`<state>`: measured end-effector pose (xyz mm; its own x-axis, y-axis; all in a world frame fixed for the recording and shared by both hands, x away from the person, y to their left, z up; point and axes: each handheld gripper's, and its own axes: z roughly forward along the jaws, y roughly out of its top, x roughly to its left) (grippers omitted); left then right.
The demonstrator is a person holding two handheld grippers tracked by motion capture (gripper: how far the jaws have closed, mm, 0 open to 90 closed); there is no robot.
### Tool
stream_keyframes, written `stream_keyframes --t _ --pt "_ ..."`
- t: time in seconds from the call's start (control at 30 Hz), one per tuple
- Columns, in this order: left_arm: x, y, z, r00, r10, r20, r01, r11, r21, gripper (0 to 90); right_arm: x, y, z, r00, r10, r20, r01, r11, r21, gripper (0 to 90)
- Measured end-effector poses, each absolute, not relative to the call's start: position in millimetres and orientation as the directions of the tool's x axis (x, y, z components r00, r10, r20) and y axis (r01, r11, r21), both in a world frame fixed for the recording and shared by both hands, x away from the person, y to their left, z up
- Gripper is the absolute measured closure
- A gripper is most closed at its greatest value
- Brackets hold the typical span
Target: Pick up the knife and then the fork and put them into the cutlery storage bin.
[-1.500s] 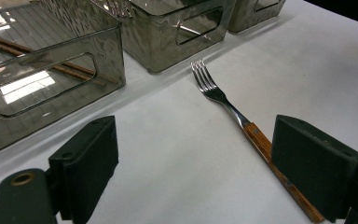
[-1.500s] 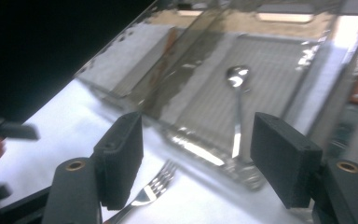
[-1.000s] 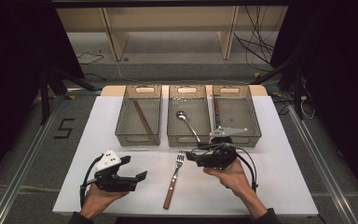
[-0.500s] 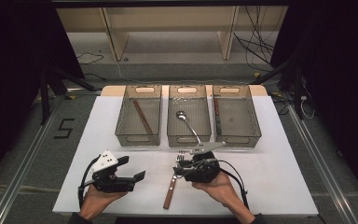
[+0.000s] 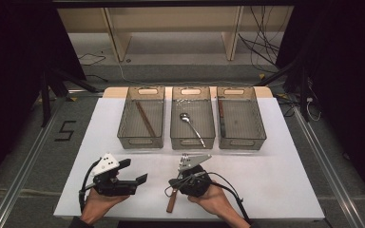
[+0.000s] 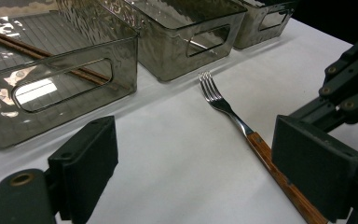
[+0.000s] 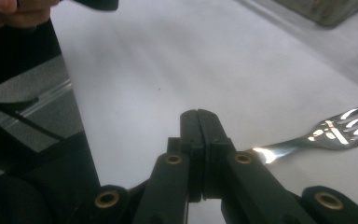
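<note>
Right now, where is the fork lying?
In the high view, the fork lies on the white table, in front of the middle bin, under the right gripper.

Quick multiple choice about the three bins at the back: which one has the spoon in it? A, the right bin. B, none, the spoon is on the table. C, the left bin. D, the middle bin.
D: in the high view the spoon lies inside the middle bin, while the left bin holds chopsticks.
</note>
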<state>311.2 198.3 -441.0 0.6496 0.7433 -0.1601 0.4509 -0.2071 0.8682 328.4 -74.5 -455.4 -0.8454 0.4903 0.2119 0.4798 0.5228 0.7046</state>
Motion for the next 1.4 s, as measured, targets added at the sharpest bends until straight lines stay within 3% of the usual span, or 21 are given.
stream_keyframes --t 0.73,1.4 --pt "311 197 -442 0.654 0.739 -0.158 0.455 -0.218 0.864 14.4 315 -50 -483 -0.896 0.425 0.128 0.413 0.696 0.587 90.0" --pt "312 196 -442 0.654 0.740 -0.156 0.453 -0.218 0.864 14.4 327 -125 -472 -0.848 0.524 0.079 0.479 0.695 0.536 90.0"
